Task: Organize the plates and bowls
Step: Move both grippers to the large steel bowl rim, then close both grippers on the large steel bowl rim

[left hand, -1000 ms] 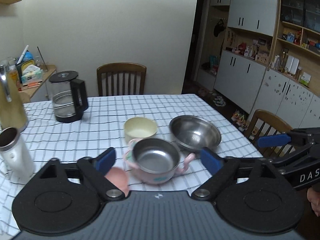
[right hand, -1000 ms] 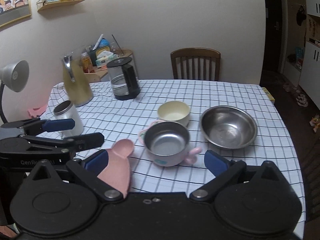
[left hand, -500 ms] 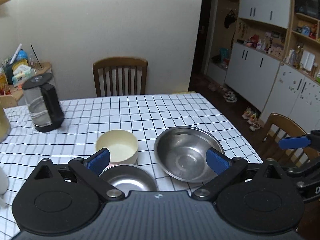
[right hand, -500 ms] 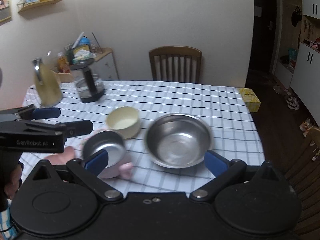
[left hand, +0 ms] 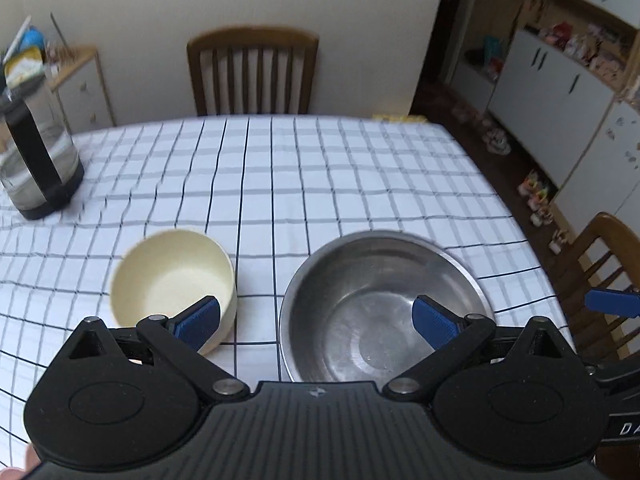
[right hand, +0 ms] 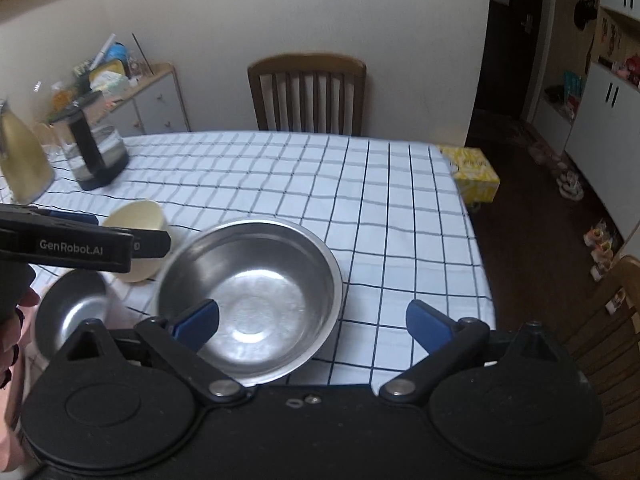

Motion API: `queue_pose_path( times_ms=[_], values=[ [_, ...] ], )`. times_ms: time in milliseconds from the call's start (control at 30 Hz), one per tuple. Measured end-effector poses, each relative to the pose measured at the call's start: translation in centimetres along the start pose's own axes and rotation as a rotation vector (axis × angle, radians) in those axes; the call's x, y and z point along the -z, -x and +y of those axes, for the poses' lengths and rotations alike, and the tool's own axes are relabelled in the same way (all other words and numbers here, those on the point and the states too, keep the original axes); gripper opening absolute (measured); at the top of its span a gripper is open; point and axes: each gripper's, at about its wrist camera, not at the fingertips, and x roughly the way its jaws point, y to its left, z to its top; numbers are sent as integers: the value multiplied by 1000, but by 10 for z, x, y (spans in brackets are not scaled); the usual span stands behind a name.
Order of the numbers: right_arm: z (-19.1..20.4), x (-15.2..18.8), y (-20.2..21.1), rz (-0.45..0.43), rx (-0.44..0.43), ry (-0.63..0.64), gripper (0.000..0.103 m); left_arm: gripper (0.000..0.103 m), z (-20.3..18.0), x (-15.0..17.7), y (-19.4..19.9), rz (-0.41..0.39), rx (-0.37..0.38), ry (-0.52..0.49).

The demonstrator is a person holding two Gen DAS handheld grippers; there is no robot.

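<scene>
the left gripper is hovering low over the checked tablecloth, its blue fingers spread wide and gripping nothing; one finger is sitting in front of the cream bowl, the other over the large steel bowl. the right gripper is also hanging wide open and empty, its left finger over the large steel bowl, its right finger over bare cloth near the table edge. both bowls are standing upright, mouths up, with nothing in them, just beside each other. a smaller steel bowl is sitting near the left hand, also empty. a glass kettle is standing well apart at the far left.
</scene>
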Motion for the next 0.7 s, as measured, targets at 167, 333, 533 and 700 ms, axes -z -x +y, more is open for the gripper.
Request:
queue_pose_path(
  times_ms=[167, 333, 533, 700],
  values=[
    [-8, -4, -36, 63, -4, -31, 96, 103, -6, -4, -34, 54, -22, -8],
    [-17, -4, -66, 118, 10, -66, 81, 100, -8, -3, -57, 100, -65, -15],
    [-25, -3, -84, 162, -10, -101, 62, 66, -9, 1, -74, 166, -57, -15],
    [-27, -2, -93, 189, -35, -125, 48, 42, -3, 3, -82, 190, -60, 28]
  ],
)
